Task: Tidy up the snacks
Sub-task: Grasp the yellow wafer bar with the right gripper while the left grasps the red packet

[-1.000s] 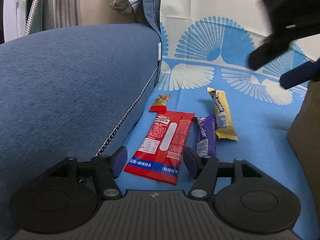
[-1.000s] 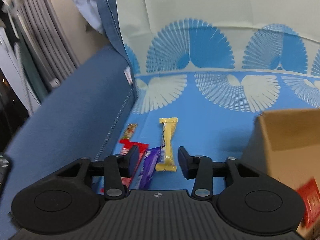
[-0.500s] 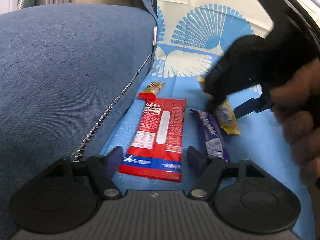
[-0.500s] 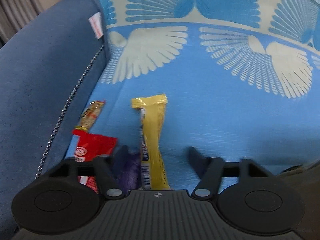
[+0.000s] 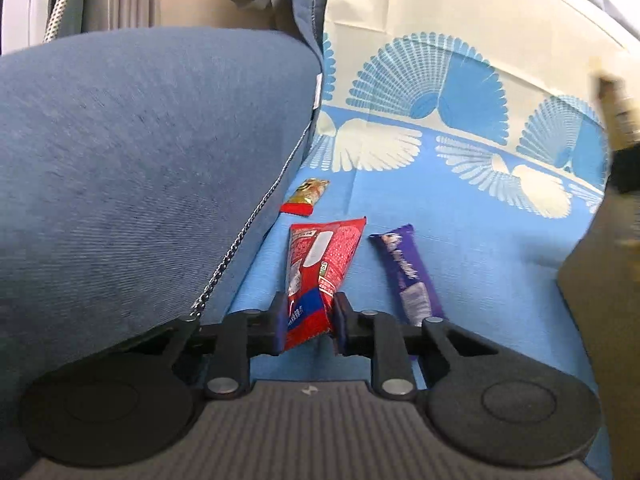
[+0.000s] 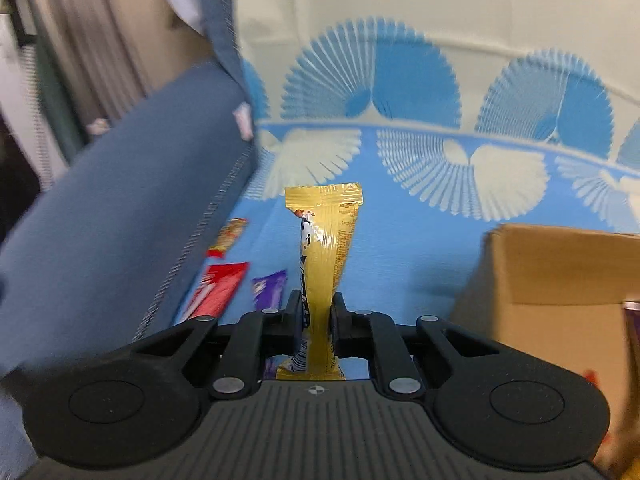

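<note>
My left gripper point(image 5: 307, 322) is shut on the near end of a red snack packet point(image 5: 320, 264), which rests on the blue patterned sofa cover point(image 5: 480, 232). A purple bar point(image 5: 406, 272) lies just right of it and a small gold-and-red candy point(image 5: 306, 196) lies farther back by the armrest. My right gripper point(image 6: 316, 320) is shut on a yellow bar point(image 6: 326, 248) and holds it upright above the seat. The red packet point(image 6: 218, 288), purple bar point(image 6: 270, 286) and small candy point(image 6: 228, 236) show below it on the left.
A blue denim sofa armrest point(image 5: 140, 168) rises on the left. A brown cardboard box point(image 6: 552, 280) stands on the seat at the right, its edge also in the left wrist view point(image 5: 600, 300). The patterned backrest point(image 6: 400, 40) is behind.
My left gripper closed on the red packet. My right gripper closed on the yellow bar and lifted it off the seat, moving up and right toward the box.
</note>
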Tool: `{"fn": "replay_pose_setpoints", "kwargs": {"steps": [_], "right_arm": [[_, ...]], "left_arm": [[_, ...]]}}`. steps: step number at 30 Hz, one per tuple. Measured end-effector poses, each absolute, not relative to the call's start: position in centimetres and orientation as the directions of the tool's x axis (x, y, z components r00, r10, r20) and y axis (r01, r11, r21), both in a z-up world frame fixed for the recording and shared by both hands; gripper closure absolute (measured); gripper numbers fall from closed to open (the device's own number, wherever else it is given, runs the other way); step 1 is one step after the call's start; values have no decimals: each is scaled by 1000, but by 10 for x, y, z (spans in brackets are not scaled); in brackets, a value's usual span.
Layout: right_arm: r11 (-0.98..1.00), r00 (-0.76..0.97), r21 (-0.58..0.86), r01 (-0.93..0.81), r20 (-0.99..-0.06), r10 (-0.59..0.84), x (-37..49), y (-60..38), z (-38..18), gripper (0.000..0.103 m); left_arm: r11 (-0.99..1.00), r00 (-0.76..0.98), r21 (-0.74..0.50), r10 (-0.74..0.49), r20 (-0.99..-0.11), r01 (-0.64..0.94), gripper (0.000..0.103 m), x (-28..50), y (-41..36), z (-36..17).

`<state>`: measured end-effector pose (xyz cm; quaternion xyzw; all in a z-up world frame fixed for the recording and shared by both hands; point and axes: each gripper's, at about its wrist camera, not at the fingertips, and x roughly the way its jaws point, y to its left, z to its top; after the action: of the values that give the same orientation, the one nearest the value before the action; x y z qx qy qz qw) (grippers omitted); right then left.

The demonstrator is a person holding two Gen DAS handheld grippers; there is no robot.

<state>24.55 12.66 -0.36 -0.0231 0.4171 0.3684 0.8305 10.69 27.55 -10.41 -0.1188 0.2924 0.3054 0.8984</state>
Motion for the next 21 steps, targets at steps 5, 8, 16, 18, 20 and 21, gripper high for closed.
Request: {"fn": "replay_pose_setpoints", "kwargs": {"steps": [5,8,16,18,20,21], "right_arm": [[695,378,295,-655,-669,640,182,74,20,89],[668,348,317,-673,-661,665,141,52,18,89],[603,279,307,-737,-673,685,63,23,-24,89],[611,287,303,-731,-676,679,57,22,-38,89],[626,299,299,-720,-680,669,51,22,-53,89],[631,307,285,-722,-685,661,47,23,-60,89]], "left_arm": [[836,692,-55,414,-591,-547,81,90,256,-83],[873,720,-93,330,-611,-479,81,72,242,-69],[930,680,-204,62,-730,-304,81,28,219,-55],[920,658,-226,43,-752,-319,81,19,220,-57],[906,649,-241,47,-759,-348,80,14,223,-59],[902,645,-248,44,-763,-354,80,13,224,-61]]}}
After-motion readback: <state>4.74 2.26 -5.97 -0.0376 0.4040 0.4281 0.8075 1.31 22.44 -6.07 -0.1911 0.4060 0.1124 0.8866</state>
